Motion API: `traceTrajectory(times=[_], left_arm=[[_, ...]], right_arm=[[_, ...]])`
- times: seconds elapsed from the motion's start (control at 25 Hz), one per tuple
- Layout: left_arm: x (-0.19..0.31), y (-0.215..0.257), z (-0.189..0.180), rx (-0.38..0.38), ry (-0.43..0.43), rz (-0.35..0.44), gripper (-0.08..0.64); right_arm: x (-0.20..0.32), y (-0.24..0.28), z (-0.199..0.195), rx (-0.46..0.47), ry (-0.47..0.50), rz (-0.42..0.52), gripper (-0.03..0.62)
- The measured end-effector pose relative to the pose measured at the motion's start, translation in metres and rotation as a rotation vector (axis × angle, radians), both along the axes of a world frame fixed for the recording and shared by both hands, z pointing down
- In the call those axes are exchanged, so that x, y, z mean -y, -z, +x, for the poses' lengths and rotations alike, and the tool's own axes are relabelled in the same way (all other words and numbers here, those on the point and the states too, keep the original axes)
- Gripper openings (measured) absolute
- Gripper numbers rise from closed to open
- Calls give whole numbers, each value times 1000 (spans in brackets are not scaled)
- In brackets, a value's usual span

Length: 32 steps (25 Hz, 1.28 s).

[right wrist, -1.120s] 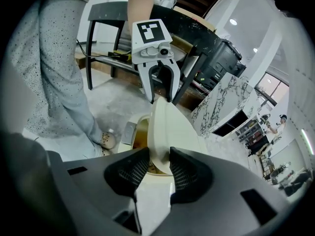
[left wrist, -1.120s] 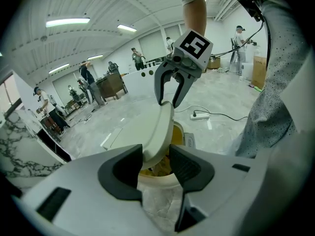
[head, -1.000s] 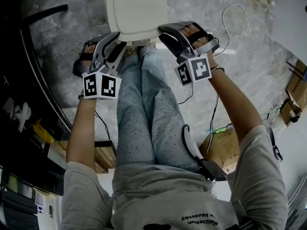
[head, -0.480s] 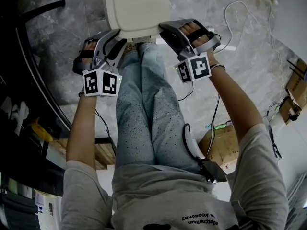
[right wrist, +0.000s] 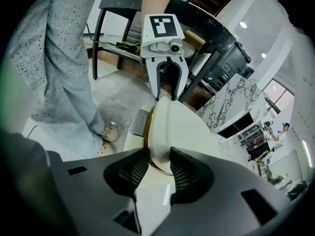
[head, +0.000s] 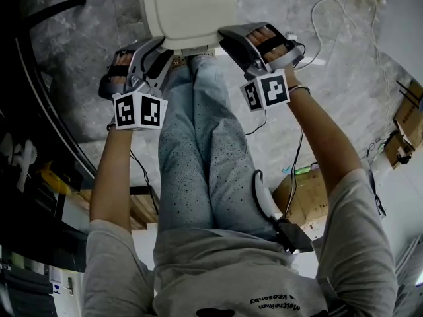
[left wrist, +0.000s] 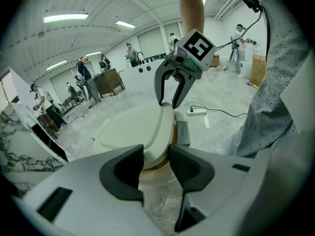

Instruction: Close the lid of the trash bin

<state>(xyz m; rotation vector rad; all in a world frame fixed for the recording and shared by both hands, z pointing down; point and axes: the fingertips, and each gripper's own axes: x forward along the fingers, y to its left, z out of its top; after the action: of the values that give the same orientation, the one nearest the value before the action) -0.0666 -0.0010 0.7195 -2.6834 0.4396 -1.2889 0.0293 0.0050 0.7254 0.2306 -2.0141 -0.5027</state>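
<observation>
Trash bin lid (head: 188,8) gripped on both sides, slightly ajar.
Left gripper (head: 156,50) is clenched on the cream lid's rim at the bin's left side, and right gripper (head: 232,39) is clenched on the rim at the bin's right side. A dark brown gap shows between the lid and the bin body (left wrist: 150,173). The person's legs (head: 198,131) stand just beside the bin.

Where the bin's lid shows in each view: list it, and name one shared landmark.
Head view: lid, top centre.
Left gripper view: lid, centre, its edge between the jaws.
Right gripper view: lid, centre, its edge between the jaws.
Shared landmark: speckled trousers.
</observation>
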Motion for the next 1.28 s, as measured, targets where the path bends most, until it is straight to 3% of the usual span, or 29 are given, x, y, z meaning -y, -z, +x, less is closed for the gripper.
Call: traceTrajectory(times=[0.96, 1.28], left_arm=[[3, -21, 1, 52, -39, -192, 164], [3, -20, 2, 73, -27, -265, 163]], right_arm=[[1, -18, -1, -97, 15, -248, 144], [1, -16, -2, -107, -46, -364, 144]])
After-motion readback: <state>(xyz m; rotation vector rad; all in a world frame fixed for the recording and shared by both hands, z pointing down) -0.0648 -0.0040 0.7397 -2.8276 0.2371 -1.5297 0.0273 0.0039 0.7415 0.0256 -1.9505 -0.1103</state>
